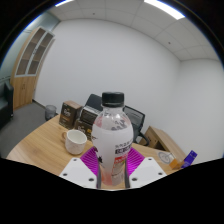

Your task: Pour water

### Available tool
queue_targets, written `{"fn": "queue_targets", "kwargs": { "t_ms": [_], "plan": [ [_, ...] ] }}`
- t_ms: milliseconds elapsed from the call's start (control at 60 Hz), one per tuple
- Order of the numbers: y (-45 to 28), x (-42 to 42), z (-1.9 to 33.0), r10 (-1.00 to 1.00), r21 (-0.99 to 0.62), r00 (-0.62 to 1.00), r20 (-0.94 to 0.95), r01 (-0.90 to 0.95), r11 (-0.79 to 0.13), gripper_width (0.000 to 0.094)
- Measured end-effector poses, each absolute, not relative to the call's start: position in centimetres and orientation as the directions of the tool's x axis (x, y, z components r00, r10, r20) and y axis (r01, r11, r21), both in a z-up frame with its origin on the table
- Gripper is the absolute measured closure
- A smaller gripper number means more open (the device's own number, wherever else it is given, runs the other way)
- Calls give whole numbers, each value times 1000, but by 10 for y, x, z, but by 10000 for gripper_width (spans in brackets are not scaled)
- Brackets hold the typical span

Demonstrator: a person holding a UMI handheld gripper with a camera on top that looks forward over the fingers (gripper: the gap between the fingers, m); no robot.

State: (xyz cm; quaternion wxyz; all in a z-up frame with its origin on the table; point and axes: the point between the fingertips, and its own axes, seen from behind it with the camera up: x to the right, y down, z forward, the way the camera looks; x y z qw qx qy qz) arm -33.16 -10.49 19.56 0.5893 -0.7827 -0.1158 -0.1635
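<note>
Clenched on the water bottle [112, 140], the gripper [112, 168] is holding it upright between its pads above the table [40, 143]. Left of the bottle, a white cup [76, 140] is waiting. Carrying seems underway; next comes moving left and tilting over the cup.

We see a clear bottle [113, 140] with a black cap [113, 99] and a pink-and-white label between our claw's [113, 172] magenta pads. A white mug [76, 141] sits beyond on the tan wood worktop [40, 143].
</note>
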Motion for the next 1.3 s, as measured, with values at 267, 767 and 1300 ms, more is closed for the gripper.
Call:
{"fn": "queue_targets", "kwargs": {
  "t_ms": [267,767,1300],
  "plan": [
    [14,-301,240,-22,-466,480,877,837,-287,618],
    [95,-331,193,62,562,-559,827,818,-125,618],
    [63,-326,215,223,-589,610,760,792,-160,615]
  ]
}}
